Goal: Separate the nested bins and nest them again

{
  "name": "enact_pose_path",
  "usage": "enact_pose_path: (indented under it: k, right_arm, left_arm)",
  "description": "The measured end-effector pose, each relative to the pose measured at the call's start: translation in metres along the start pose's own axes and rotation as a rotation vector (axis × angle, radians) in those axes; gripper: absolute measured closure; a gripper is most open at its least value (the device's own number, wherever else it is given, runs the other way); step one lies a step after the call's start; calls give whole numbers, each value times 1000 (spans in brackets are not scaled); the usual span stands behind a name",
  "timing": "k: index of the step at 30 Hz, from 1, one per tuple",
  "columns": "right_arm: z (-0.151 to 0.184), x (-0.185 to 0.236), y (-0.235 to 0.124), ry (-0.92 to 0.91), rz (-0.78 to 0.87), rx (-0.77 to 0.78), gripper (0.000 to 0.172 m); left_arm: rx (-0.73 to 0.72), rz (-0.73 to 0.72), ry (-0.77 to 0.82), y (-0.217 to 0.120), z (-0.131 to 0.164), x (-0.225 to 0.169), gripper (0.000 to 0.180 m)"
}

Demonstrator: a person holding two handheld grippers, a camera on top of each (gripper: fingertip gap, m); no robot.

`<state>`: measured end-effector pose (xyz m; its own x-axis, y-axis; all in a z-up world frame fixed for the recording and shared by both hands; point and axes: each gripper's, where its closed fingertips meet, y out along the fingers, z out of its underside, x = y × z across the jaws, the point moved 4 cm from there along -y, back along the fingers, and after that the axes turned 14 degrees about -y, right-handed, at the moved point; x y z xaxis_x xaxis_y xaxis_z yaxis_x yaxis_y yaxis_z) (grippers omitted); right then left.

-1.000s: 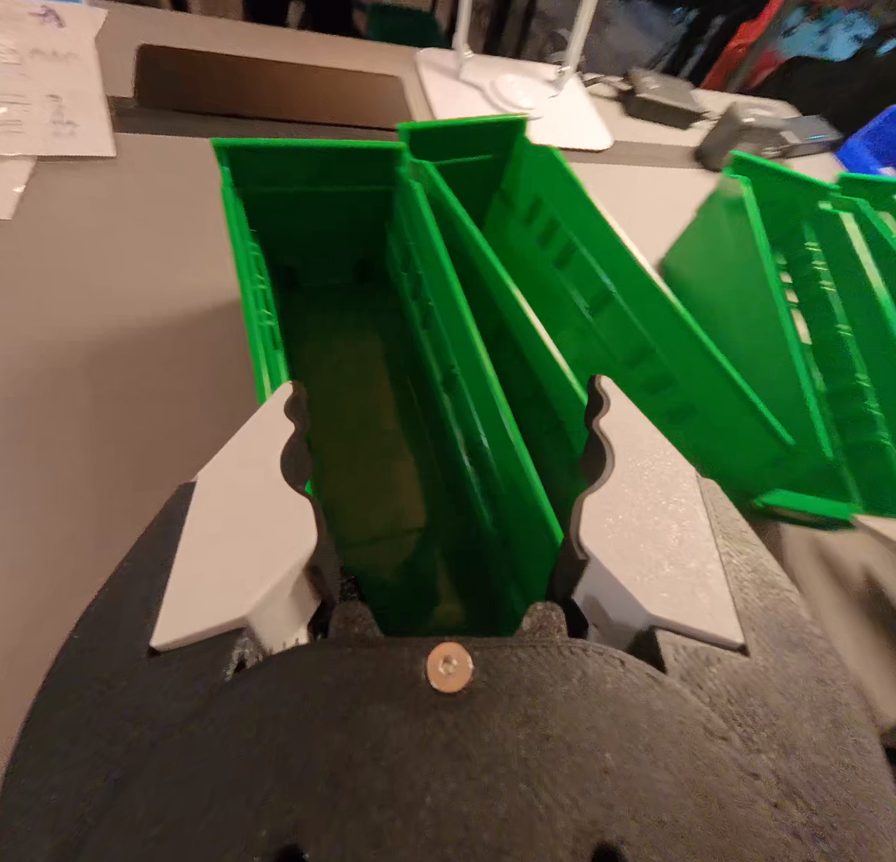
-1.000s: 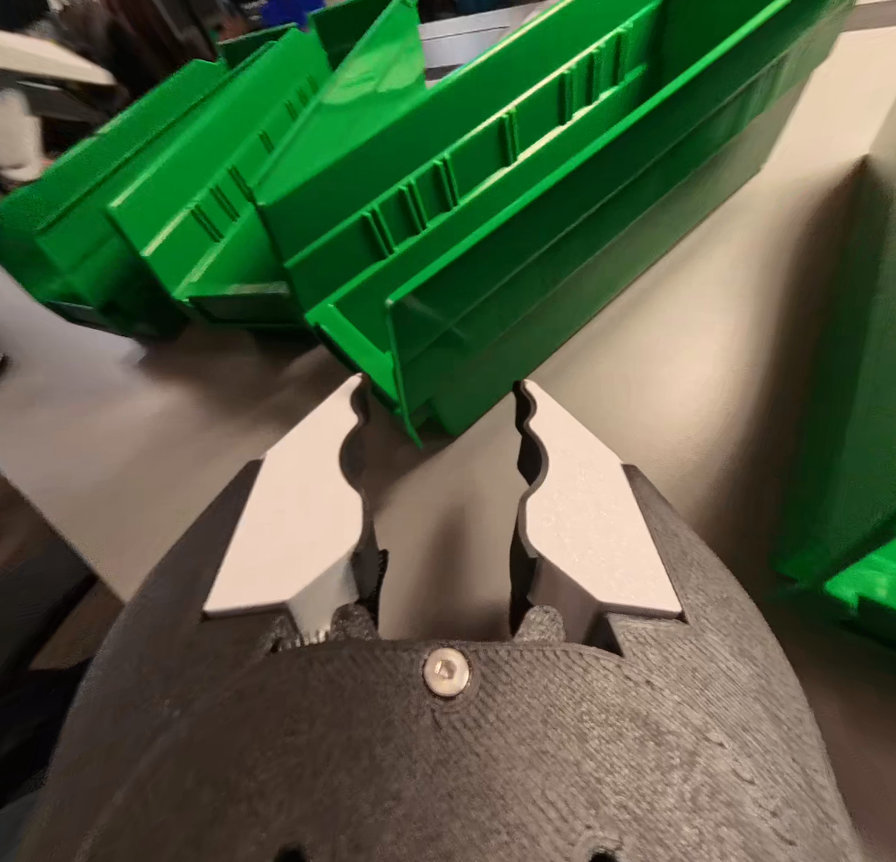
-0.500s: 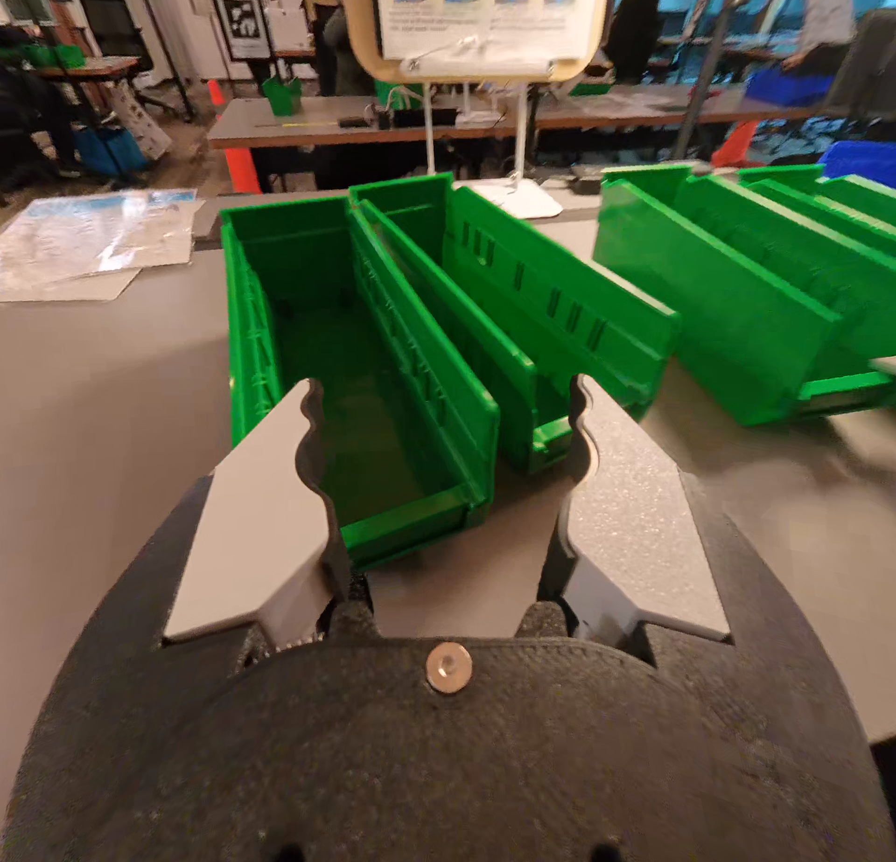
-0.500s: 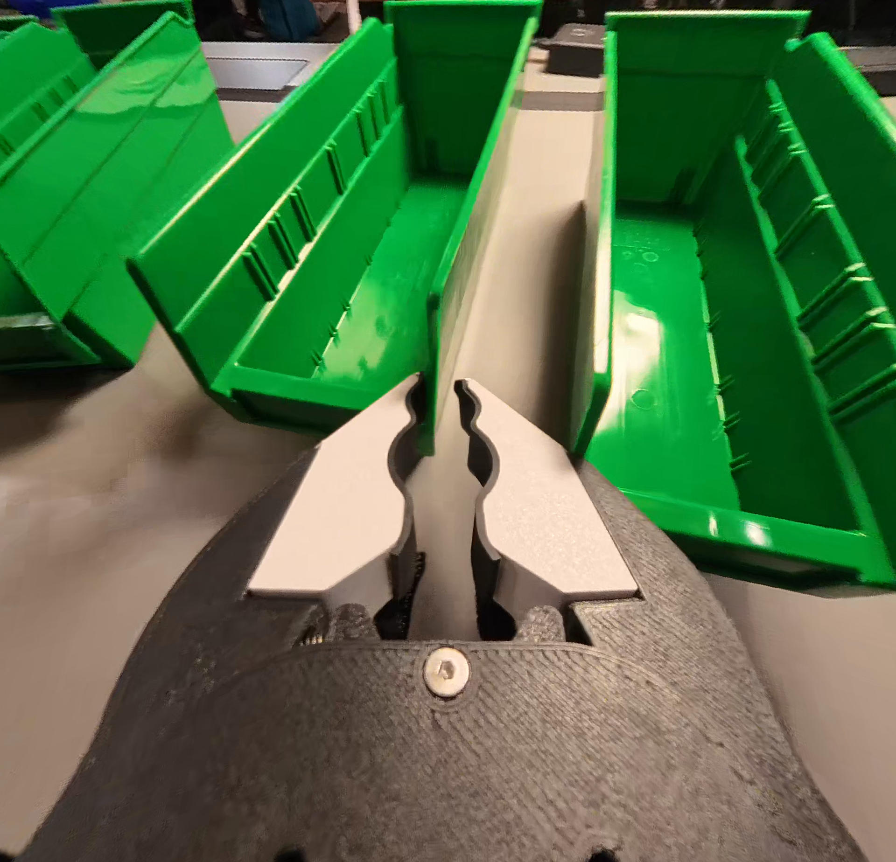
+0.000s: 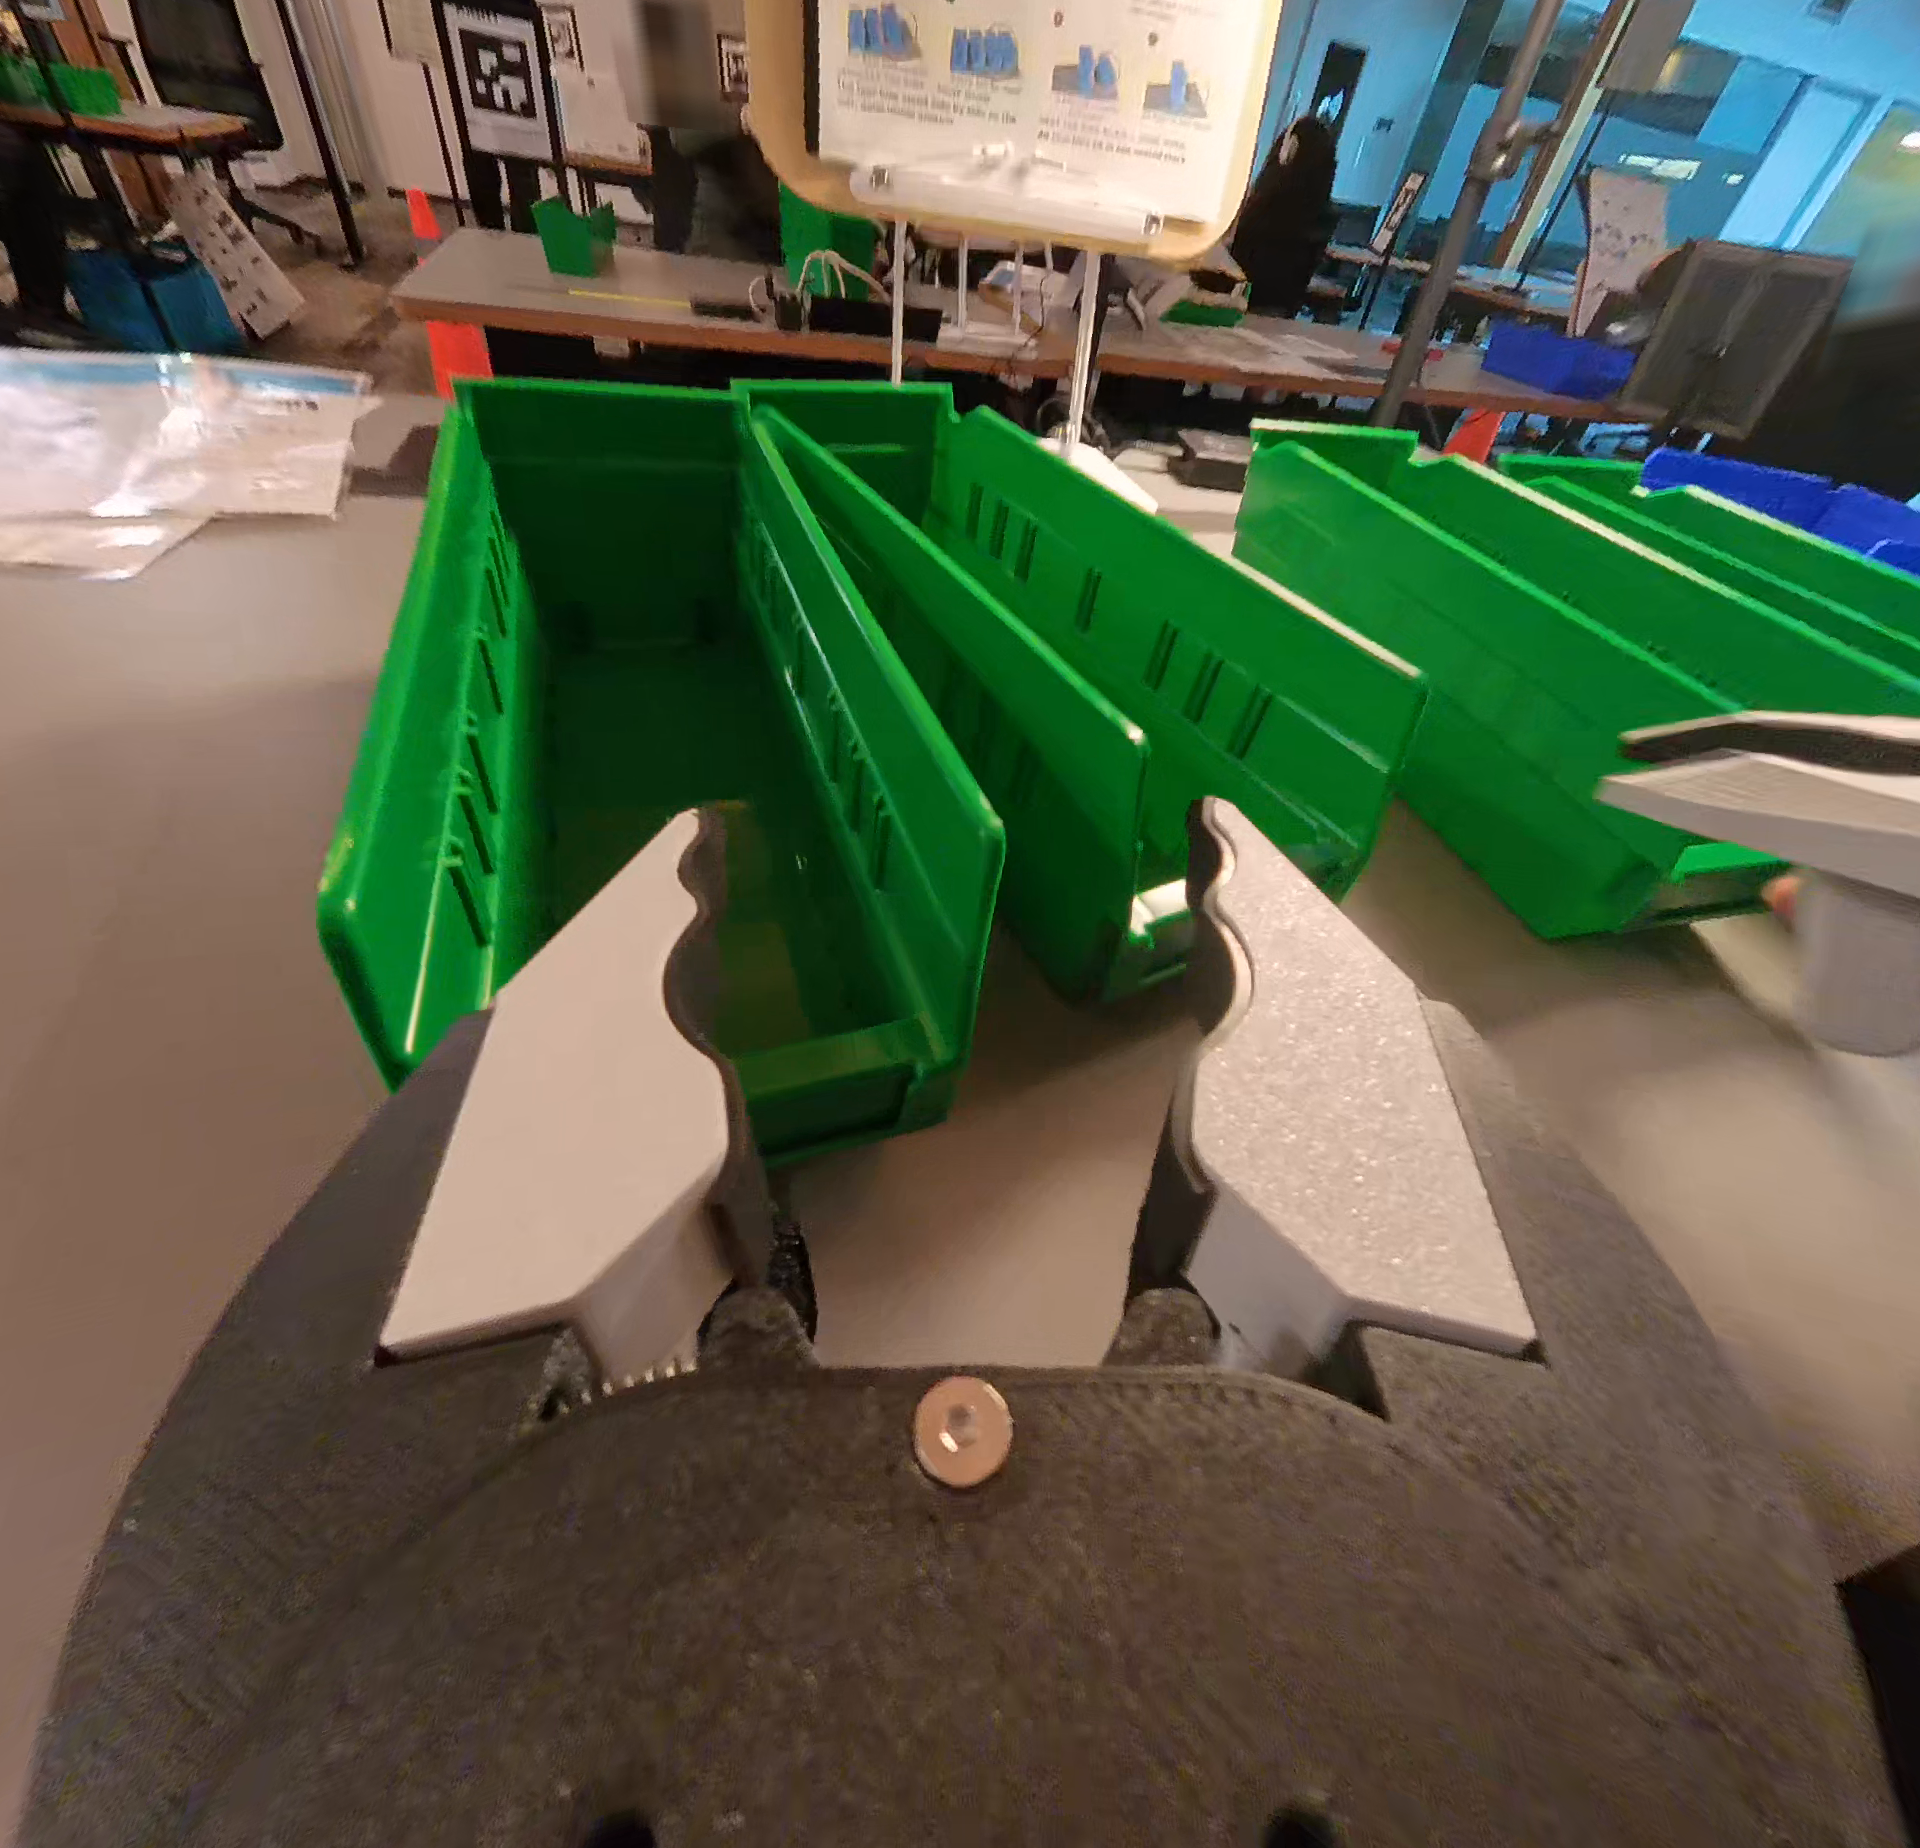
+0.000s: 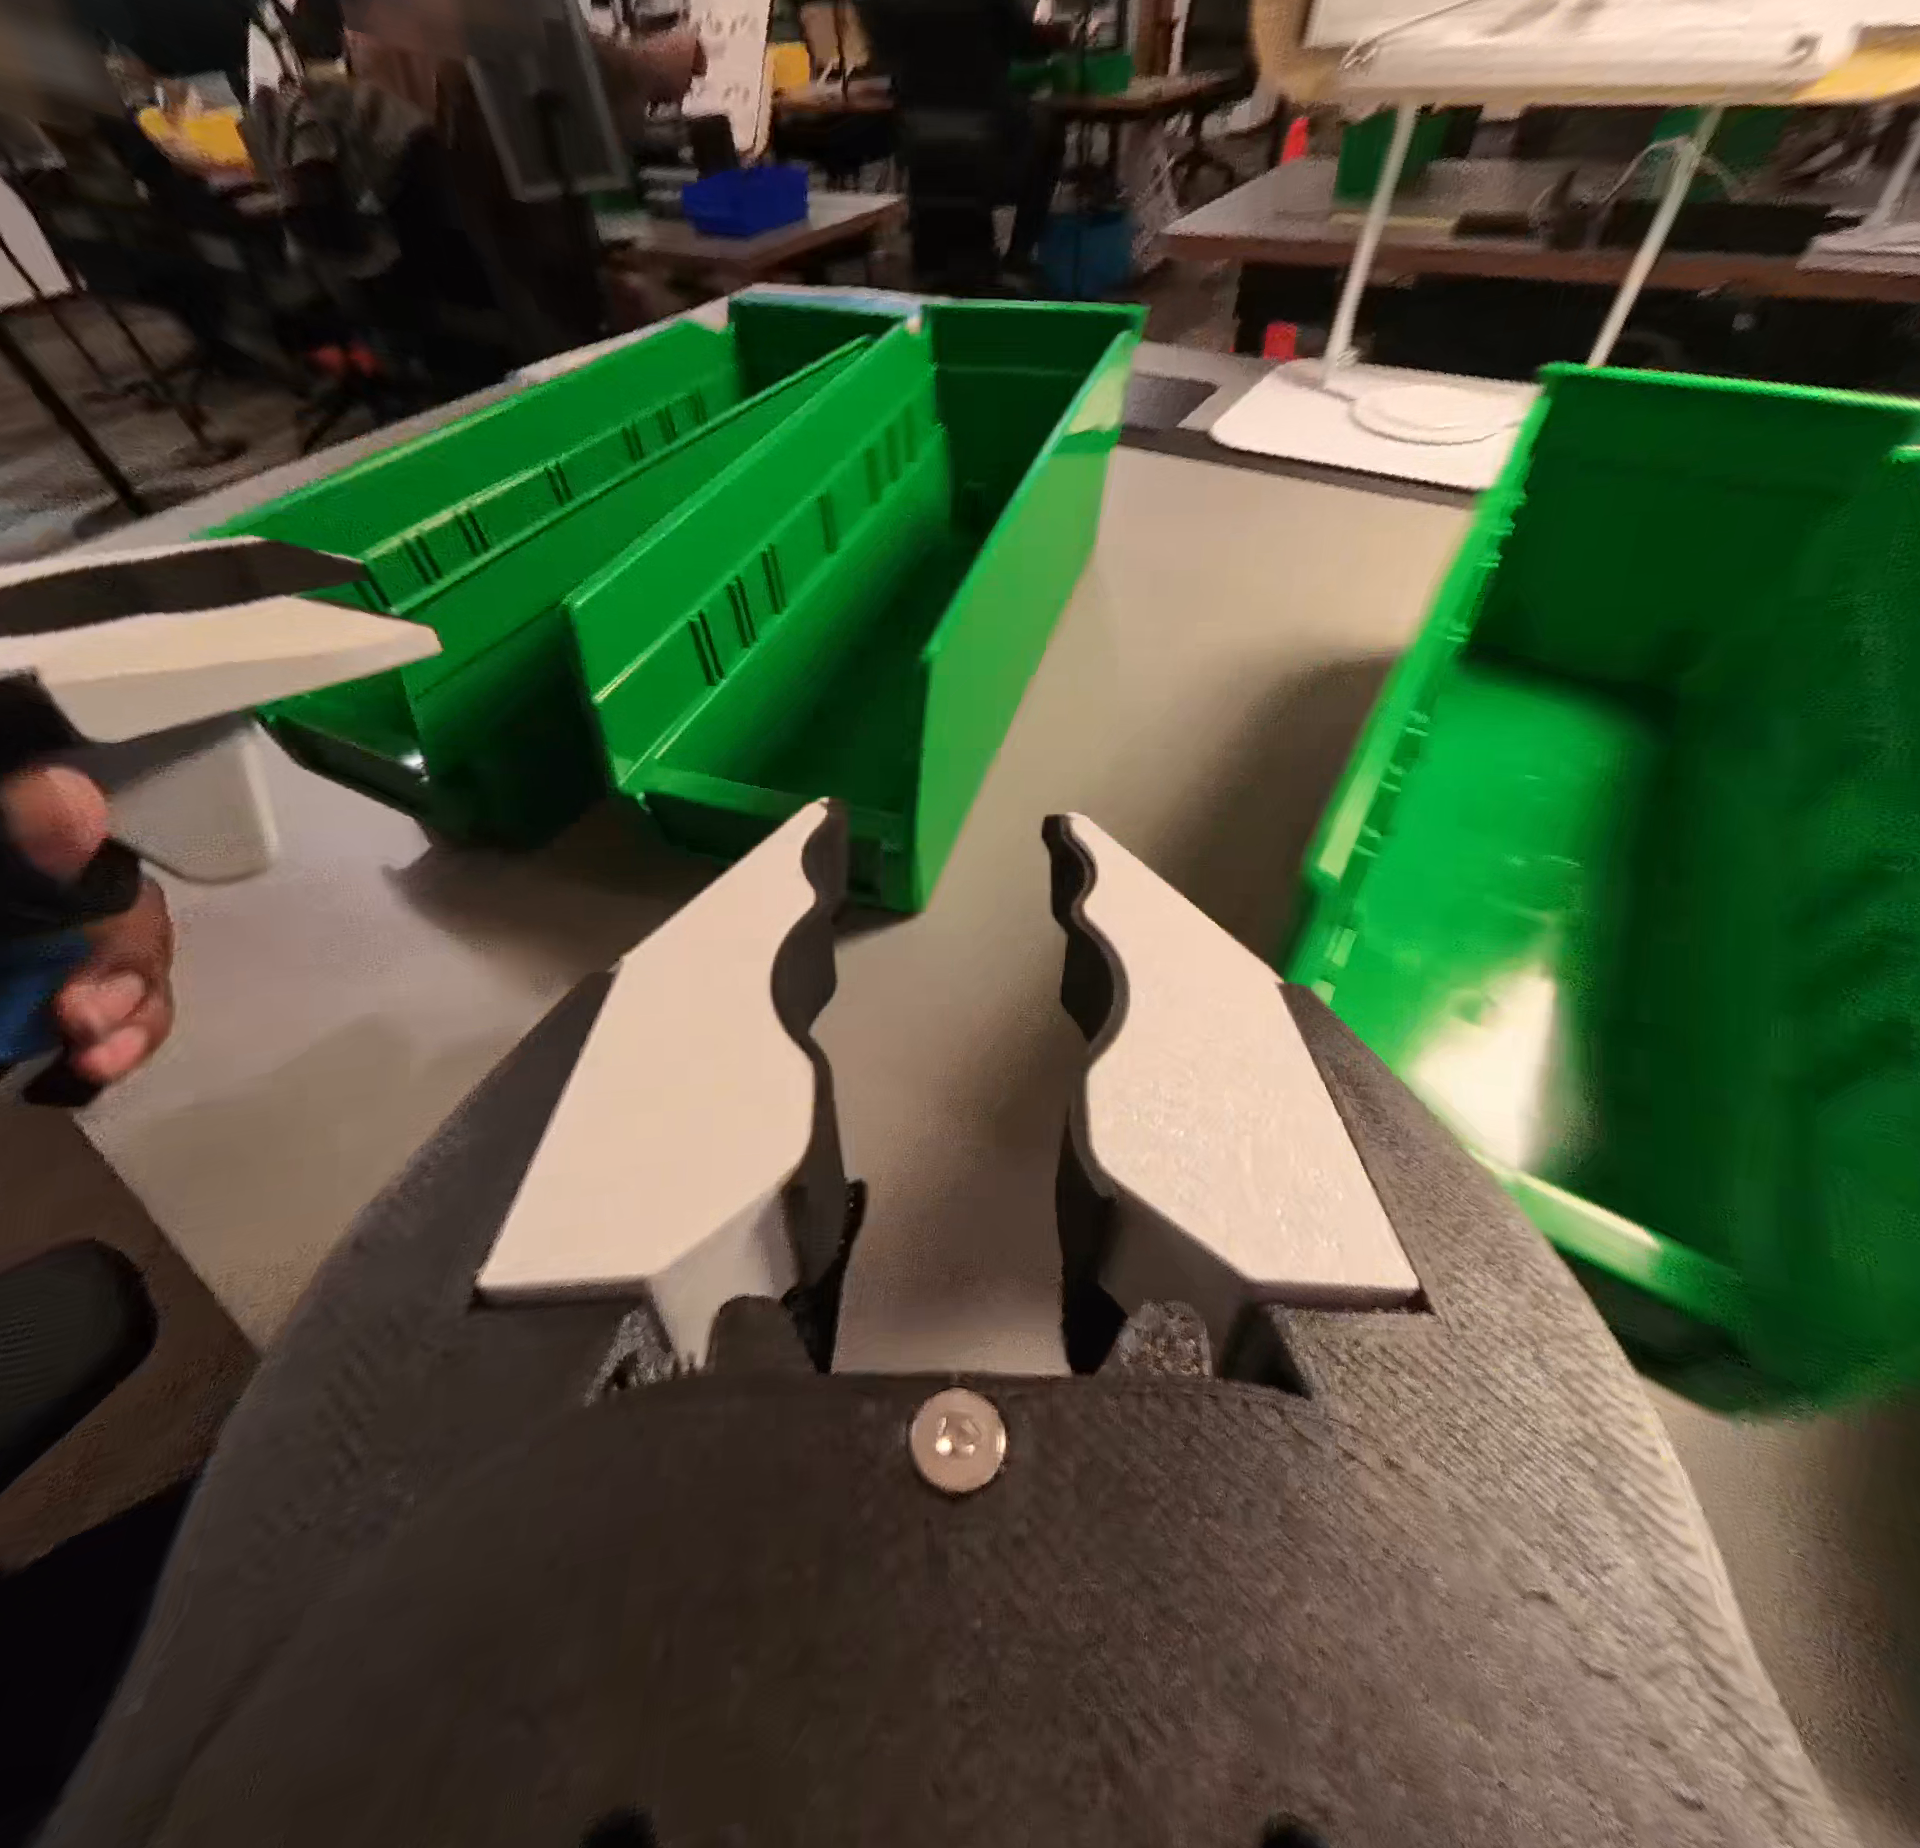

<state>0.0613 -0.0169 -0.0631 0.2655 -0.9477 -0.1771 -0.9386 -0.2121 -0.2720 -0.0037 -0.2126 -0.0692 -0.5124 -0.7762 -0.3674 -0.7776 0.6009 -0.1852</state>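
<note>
My left jaws (image 5: 951, 832) stand wide apart with nothing between the pads, raised above the near end of the leftmost green bin (image 5: 644, 738). That bin sits flat on the grey tabletop (image 5: 156, 811), open side up. Just to its right lies a second green bin (image 5: 1122, 676), angled so its near end fans away from the first, their far ends almost touching. Well to the right is a third green bin (image 5: 1475, 697), with more green bins behind it that look nested or packed close together. My right gripper (image 5: 1766, 770) reaches in from the right edge in front of that group.

My right jaws (image 6: 940, 832) are partly open and hold nothing; only bare tabletop shows between the pads. Just ahead of the left fingertip (image 6: 821, 832) is the near corner of a green bin (image 6: 862, 635), not touched. Another green bin (image 6: 499, 551) lies beside it on the left, and a blurred green bin (image 6: 1621, 863) stands apart on the right.

Behind the bins stands a white stand base (image 6: 1382, 416) carrying a clipboard with a sheet (image 5: 1029, 73). Loose papers in plastic (image 5: 156, 458) lie at the far left. Blue bins (image 5: 1787, 499) sit at the far right.
</note>
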Motion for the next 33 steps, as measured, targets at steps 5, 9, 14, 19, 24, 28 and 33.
enact_pose_path:
  k: [5, 9, 14, 19, 24, 28, 33]
  right_arm:
    - [2, 11, 57, 5, -20, 81, 116]
    - [10, 10, 78, 21, -6, 142, 157]
    - [16, -1, 66, 16, 108, 163, 169]
    - [23, 0, 44, 48, 177, 159, 170]
    - [23, 34, 38, 92, 90, 141, 161]
    - [25, 43, 31, 109, 59, 127, 129]
    - [15, 43, 26, 113, -27, 27, 129]
  left_arm:
    - [34, -38, 41, 6, 11, 12, 131]
    - [56, -24, 61, 15, 14, 13, 150]
    - [40, -73, 72, 25, 10, 16, 168]
    - [25, -94, 31, 31, 9, 16, 168]
    - [9, -84, -10, 29, 10, 12, 167]
    - [-115, -12, -41, 3, -3, 6, 153]
    - [-111, 132, -12, -25, 5, -18, 155]
